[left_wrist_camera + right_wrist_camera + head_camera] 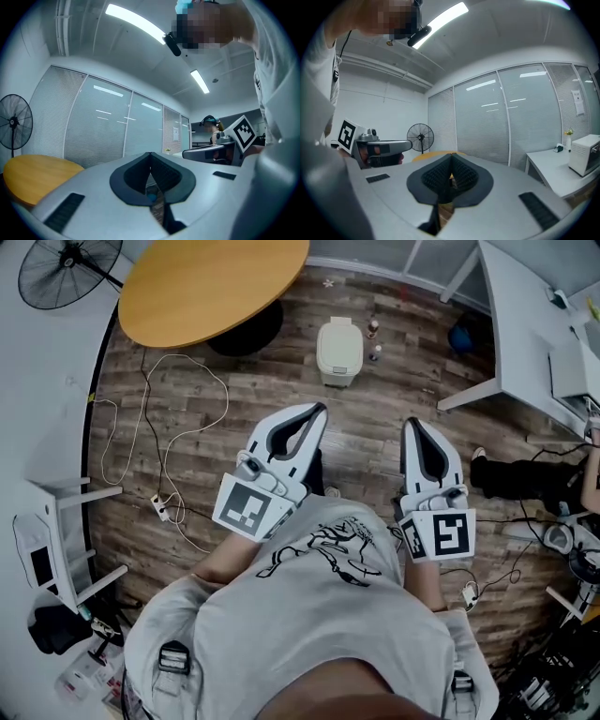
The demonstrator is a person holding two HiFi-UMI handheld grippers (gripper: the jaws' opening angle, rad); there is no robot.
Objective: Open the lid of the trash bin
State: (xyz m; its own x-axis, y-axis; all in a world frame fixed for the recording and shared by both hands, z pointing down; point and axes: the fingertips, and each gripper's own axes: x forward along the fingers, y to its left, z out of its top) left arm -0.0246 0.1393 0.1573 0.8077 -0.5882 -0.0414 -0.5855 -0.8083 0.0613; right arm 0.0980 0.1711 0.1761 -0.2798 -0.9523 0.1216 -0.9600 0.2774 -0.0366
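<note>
Head view first: trash bin [339, 351] stands on the wooden floor [234, 418], just beyond the round table [211, 282] and well ahead of both grippers, its pale lid [338, 337] down flat. The left gripper [317, 412] and right gripper [413, 426] are held out side by side in front of the person's chest, neither near the bin. The step in hand looks like the approach: close the gap and get low, since the lid sits far below where the tips point.

Left gripper view: its jaws are pressed together at the tips with nothing between them. The bin does not show, only table, fan [13, 123] and glass wall [108, 122].

Right gripper view: jaws likewise together and empty. A closed tip should serve as a wedge, so I would slip one gripper under the lid's free edge and lift in an arc. Which side is hinged I cannot tell. The other gripper could steady the light body.
</note>
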